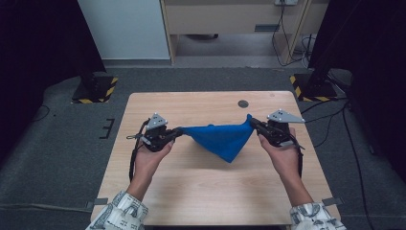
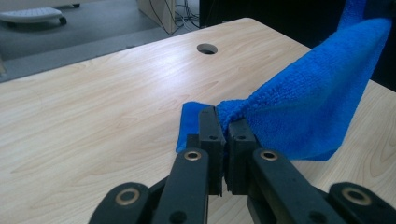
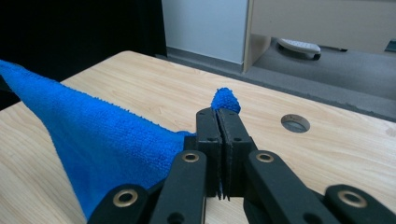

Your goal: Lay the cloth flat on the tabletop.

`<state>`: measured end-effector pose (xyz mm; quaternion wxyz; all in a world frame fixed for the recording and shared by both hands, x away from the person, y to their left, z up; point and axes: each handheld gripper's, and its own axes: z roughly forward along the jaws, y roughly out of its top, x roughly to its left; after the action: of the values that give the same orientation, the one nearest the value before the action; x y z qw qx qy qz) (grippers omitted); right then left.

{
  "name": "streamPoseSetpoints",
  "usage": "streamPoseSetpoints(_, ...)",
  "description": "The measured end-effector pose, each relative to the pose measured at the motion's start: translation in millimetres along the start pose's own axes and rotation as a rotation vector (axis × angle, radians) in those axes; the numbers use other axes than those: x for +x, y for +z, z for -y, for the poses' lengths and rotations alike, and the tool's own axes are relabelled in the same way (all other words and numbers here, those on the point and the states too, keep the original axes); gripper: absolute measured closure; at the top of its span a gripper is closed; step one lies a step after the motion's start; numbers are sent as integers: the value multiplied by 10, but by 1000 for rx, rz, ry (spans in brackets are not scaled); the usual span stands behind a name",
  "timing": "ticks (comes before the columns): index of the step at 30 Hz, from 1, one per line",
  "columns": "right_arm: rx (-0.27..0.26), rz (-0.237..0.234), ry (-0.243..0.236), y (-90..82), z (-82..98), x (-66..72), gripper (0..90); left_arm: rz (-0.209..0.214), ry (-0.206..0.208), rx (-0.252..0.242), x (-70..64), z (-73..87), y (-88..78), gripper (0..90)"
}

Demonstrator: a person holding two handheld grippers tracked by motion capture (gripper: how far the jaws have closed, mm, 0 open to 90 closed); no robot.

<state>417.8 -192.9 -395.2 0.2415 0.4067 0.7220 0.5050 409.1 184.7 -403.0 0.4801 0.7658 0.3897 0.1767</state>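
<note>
A blue cloth (image 1: pixel 221 138) hangs stretched between two tools above a light wooden bench (image 1: pixel 201 191). The left tool (image 1: pixel 178 131) is clamped shut on one corner of the cloth, and the right tool (image 1: pixel 252 121) is clamped shut on the opposite corner, so the top edge of the cloth runs nearly taut from one to the other while the rest sags in a downward point toward the bench; in the high view, whether that lowest tip touches the wood cannot be told. In the left gripper view the black jaws stand pressed together on a bunched fold of the cloth (image 2: pixel 308 107), a small flap of it sticking out to the left of the jaws, and the fabric rises away to the upper right. In the right gripper view the jaws are likewise closed on the cloth (image 3: pixel 102 140), with a small tuft of it poking up past their tips and the main sheet spreading off to the left. The left hand (image 1: pixel 151 155) and the right hand (image 1: pixel 282 153) each hold a tool from below, forearms in patterned sleeves coming in from the near edge. A round cable hole (image 1: pixel 243 103) sits in the bench near its far edge, beyond the cloth and well apart from it.
</note>
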Motion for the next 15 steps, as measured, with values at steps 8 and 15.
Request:
streamPoseSetpoints(8,-26,17,-29,-120,-48,41,884,-14,38,-15,-65,-78,-63,870)
streamPoseSetpoints(15,-23,22,-32,-101,-42,49,883,-14,39,-21,-64,-95,-85,870)
